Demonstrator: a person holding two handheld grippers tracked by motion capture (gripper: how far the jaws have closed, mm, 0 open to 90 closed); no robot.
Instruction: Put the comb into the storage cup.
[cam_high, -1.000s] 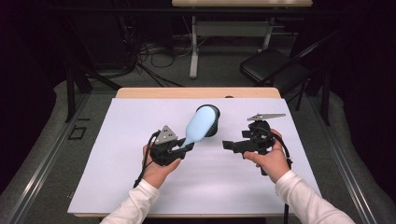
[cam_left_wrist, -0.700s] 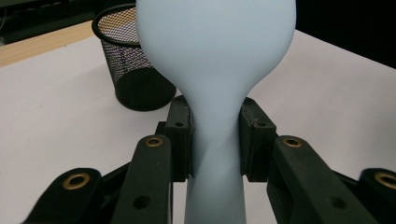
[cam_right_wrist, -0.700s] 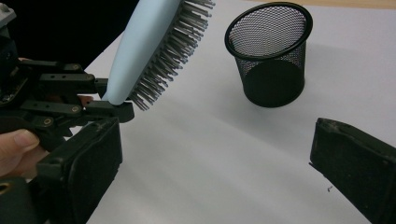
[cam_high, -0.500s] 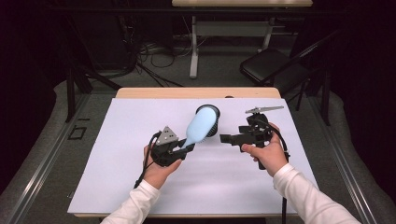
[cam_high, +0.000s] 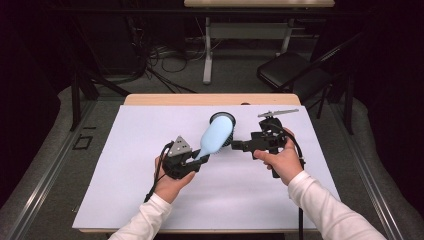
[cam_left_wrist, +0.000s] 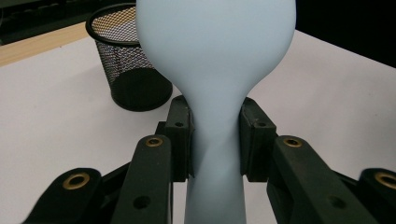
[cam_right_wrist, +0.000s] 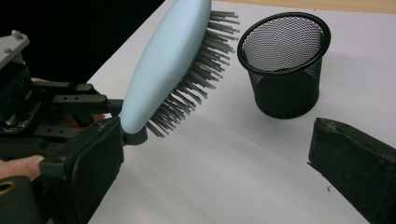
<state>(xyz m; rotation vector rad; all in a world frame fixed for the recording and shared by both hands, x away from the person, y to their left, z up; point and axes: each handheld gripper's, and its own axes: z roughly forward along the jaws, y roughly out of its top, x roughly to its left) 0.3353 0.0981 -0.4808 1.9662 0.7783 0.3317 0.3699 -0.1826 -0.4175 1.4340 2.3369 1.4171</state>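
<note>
Hairbrush: in the high view it is held above the white tabletop, handle clamped in the left gripper, its head slanting up over the black mesh cup near the far edge. The right gripper points at the brush head from just beside it. In the left gripper view, both fingers press on the narrow neck of the hairbrush; the mesh cup stands behind. In the right gripper view, the fingers stand wide apart with nothing between them, bristles facing the mesh cup. Step in hand, as judged: carrying the brush to the cup. The next move calls for tipping the brush upright and lowering it through the rim.
</note>
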